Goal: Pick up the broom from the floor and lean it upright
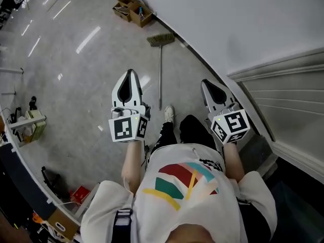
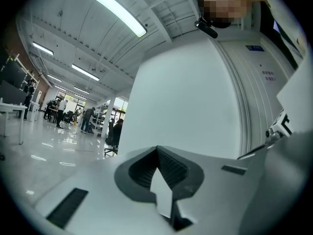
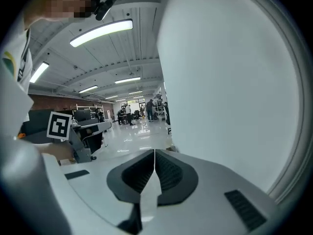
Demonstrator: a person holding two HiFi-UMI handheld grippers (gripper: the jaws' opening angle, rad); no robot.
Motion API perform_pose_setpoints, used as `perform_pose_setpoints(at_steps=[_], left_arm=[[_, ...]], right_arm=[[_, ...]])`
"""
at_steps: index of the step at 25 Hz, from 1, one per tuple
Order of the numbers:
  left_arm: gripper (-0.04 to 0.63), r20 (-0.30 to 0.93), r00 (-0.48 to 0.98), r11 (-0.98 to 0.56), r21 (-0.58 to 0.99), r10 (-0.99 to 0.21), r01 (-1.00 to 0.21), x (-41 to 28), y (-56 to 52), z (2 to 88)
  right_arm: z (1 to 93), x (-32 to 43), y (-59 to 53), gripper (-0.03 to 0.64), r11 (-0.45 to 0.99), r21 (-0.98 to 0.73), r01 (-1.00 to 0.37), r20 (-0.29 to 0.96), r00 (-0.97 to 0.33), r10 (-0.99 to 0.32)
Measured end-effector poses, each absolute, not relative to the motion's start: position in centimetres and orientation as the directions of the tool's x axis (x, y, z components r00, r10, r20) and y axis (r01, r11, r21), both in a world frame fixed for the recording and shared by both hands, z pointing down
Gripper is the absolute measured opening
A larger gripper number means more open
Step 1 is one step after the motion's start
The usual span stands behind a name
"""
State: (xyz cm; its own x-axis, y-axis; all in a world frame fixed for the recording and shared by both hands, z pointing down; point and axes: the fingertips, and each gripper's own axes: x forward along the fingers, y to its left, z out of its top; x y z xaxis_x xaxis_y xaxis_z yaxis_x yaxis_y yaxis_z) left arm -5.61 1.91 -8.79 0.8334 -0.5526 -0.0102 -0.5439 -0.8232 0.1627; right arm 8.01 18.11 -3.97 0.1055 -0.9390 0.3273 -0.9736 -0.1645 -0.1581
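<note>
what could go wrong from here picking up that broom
The left gripper and right gripper are both shut and must open before reaching the broom. Its thin handle lies flat on the floor, so jaws may slip. The shoe near the handle's end could nudge it.

In the head view I can't name the small items inside the cardboard box (image 1: 132,9) at eleven o'clock, nor tell whether the head of the broom (image 1: 160,67) at twelve touches the wall (image 1: 228,19). The white rack (image 1: 24,126) at nine o'clock is cut by the edge. In the left gripper view, people (image 2: 58,112) at nine o'clock are too small to make out.
</note>
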Motion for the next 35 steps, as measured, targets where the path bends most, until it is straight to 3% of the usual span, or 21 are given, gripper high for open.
perform_pose_setpoints(at_steps=[6, 9, 12, 17, 21, 28, 32, 35], left_arm=[[0.044, 0.06, 0.79, -0.779, 0.135, -0.611, -0.613, -1.9, -1.0, -6.5], [0.044, 0.084, 0.757, -0.749, 0.113, -0.648, -0.653, -1.0, -2.7, -6.1], [0.044, 0.078, 0.718, -0.711, 0.103, -0.691, -0.695, -0.9, -5.2, -5.2], [0.044, 0.047, 0.624, -0.615, 0.121, -0.78, -0.779, -3.0, -9.2, 1.4], [0.044, 0.04, 0.524, -0.515, 0.135, -0.851, -0.846, -5.7, -13.9, 13.8], [0.044, 0.021, 0.372, -0.363, 0.177, -0.928, -0.915, -10.9, -17.8, 40.0], [0.044, -0.011, 0.333, -0.331, 0.153, -0.943, -0.931, -13.5, -17.7, 53.1], [0.044, -0.064, 0.301, -0.307, 0.151, -0.951, -0.939, -15.5, -18.0, 59.9]], right_arm=[[-2.3, 12.6, 12.3, 0.018, -0.03, -0.125, -0.992, 0.365, -0.018, -0.931], [-2.2, 14.4, 8.0, 0.158, 0.068, -0.103, -0.992, 0.364, -0.101, -0.926], [-1.4, 15.1, 3.5, 0.198, 0.228, -0.031, -0.973, 0.366, -0.224, -0.903], [6.3, 11.7, -1.0, 0.196, 0.663, 0.02, -0.749, 0.45, -0.585, -0.675], [20.0, 9.0, -5.1, 0.196, 0.849, -0.017, -0.528, 0.522, -0.729, -0.443], [52.6, 4.3, -7.9, 0.196, 0.999, 0.006, -0.047, 0.743, -0.668, -0.035], [70.2, 2.8, -6.9, 0.196, 0.966, 0.019, 0.257, 0.853, -0.508, 0.118], [81.1, 3.1, -6.8, 0.193, 0.9, 0.024, 0.436, 0.919, -0.364, 0.152]])
